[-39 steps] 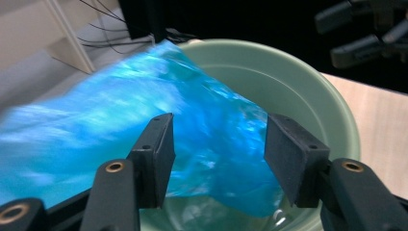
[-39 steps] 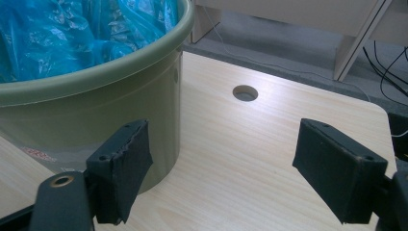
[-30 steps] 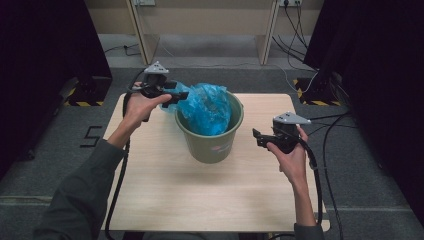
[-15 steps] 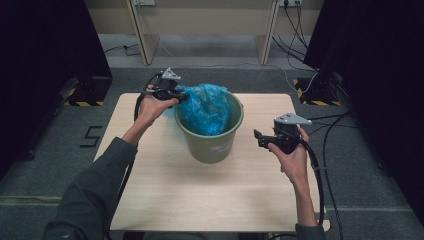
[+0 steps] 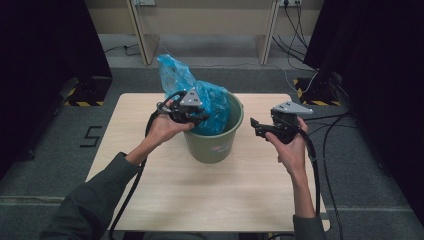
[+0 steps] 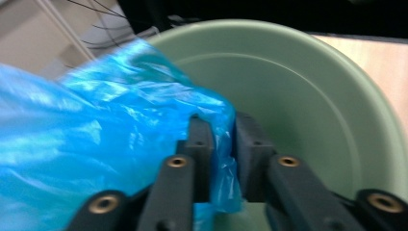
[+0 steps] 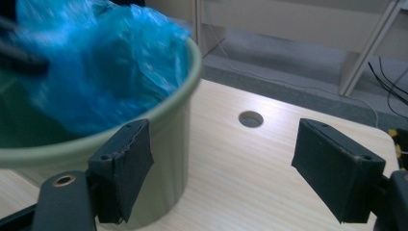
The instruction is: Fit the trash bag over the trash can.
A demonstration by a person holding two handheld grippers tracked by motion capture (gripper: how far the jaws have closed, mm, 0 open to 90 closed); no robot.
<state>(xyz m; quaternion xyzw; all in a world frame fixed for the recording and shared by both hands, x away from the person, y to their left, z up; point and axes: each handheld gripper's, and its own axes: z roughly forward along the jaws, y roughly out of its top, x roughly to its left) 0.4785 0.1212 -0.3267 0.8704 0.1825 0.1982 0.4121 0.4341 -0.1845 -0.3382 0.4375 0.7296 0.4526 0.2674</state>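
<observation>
Left gripper (image 6: pixel 222 159) clamped on a fold of blue plastic bag (image 5: pixel 200 95), which rises out of green bucket (image 5: pixel 215 145) at table (image 5: pixel 165 195) centre. Right gripper (image 7: pixel 221 168) just right of bucket, jaws wide apart, empty.

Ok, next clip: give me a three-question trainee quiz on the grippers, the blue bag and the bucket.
1. True or false: the left gripper is shut on the blue plastic bag.
2. The right gripper is: A) open beside the green bucket, B) shut on the bucket rim, C) shut on the bag.
3. What does the bucket stand on?

Key: 1 true; 2 A; 3 the wooden table.
</observation>
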